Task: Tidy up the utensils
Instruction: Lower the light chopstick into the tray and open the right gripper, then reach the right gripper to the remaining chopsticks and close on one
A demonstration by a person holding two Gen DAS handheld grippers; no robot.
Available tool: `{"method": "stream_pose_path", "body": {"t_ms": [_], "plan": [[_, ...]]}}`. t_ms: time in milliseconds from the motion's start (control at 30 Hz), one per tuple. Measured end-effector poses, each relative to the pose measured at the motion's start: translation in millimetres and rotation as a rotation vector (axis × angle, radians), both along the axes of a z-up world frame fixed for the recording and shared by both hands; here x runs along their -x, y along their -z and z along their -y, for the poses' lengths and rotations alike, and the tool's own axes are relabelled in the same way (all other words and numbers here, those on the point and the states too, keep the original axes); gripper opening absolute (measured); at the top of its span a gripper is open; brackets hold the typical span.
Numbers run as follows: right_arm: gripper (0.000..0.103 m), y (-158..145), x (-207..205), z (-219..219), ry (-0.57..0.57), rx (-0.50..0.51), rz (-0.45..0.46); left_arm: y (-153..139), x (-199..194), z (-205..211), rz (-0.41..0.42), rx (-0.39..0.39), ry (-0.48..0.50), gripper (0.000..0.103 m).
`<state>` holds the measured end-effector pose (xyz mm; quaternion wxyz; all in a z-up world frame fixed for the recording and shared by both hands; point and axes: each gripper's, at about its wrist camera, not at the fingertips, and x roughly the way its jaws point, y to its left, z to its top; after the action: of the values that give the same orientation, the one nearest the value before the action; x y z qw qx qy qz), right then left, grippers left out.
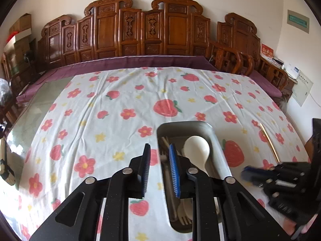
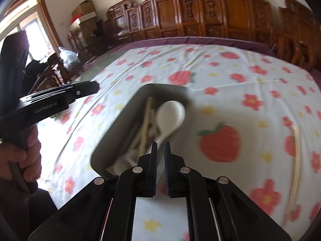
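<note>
My left claw (image 1: pixel 159 150) is parted and empty, my right claw (image 2: pixel 160 146) nearly closed, empty; white spoon (image 1: pixel 197 147) lies lengthwise in tray (image 1: pixel 218 140), bowl pointing away.

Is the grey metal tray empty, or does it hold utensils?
Not empty: the grey metal tray holds a white ceramic spoon, pale chopsticks and a fork.
</note>
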<state>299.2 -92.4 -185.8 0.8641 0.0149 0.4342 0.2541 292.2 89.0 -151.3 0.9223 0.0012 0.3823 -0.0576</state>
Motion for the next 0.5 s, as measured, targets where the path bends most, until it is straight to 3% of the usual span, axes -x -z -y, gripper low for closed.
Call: {"method": "stream_pose_path", "body": {"t_ms": [167, 333, 433, 500], "plan": [[0.01, -5.3, 15.1, 54.1, 0.069, 0.061, 0.032, 1.4, 3.1, 15.2, -0.003, 0.026, 0.03, 0.045], [0.01, 2.1, 22.7, 106.0, 0.153, 0.126, 0.026, 3.2, 8.8, 33.9, 0.008, 0.031, 0.057, 0.077], [0.021, 9.7, 26.9, 133.1, 0.198, 0.159, 0.021, 6.7, 11.1, 46.1, 0.009, 0.016, 0.064, 0.087], [0.022, 14.6, 28.3, 146.2, 0.216, 0.176, 0.013, 10.5, 12.6, 56.2, 0.006, -0.004, 0.074, 0.09]]}}
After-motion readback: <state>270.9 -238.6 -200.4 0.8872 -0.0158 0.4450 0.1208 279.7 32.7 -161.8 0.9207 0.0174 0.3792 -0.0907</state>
